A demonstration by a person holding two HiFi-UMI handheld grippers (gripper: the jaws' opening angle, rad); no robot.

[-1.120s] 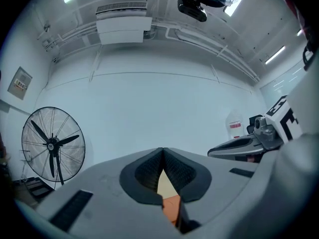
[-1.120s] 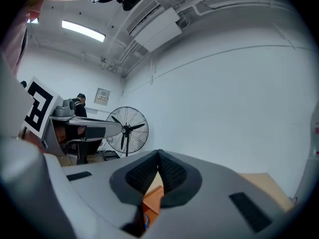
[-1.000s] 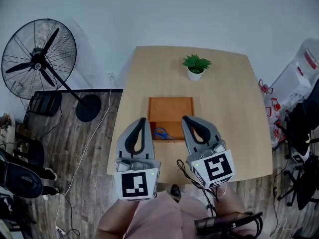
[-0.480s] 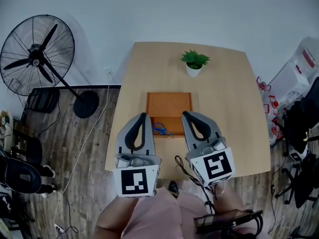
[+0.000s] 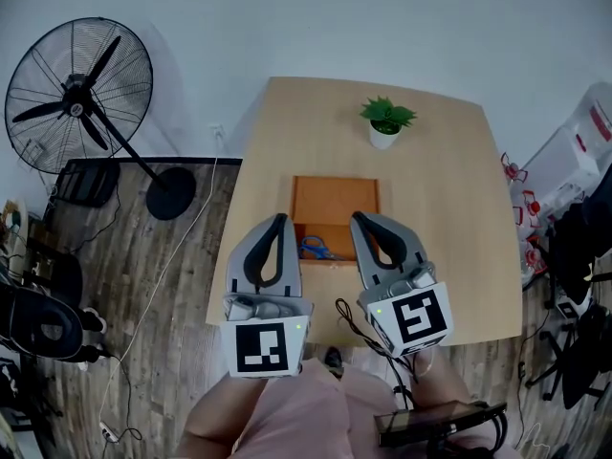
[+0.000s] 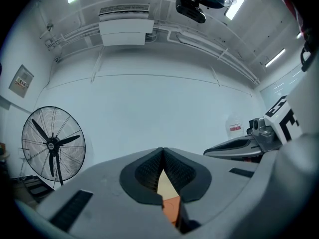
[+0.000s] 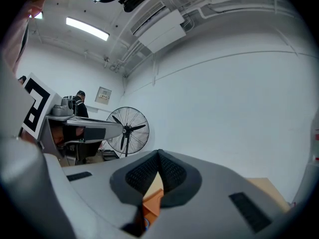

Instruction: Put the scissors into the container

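Head view: the scissors [image 5: 313,249] lie inside the orange container [image 5: 335,199] by its 6 o'clock wall. Their long axis runs roughly 9-to-3, blue handles at 9. They sit between the left gripper [image 5: 278,219] and right gripper [image 5: 357,217].
Left gripper view: jaws together, nothing held.
Right gripper view: jaws together, nothing held.

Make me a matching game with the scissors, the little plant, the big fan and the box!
Things:
1. scissors
2. plant
3. fan
4. container

Clues:
A. stands on the floor beside the table
B. green, at the table's far end
C. orange, in the middle of the table
D. blue handles, lying inside the container

Pairs: 1-D, 2-B, 3-A, 4-C
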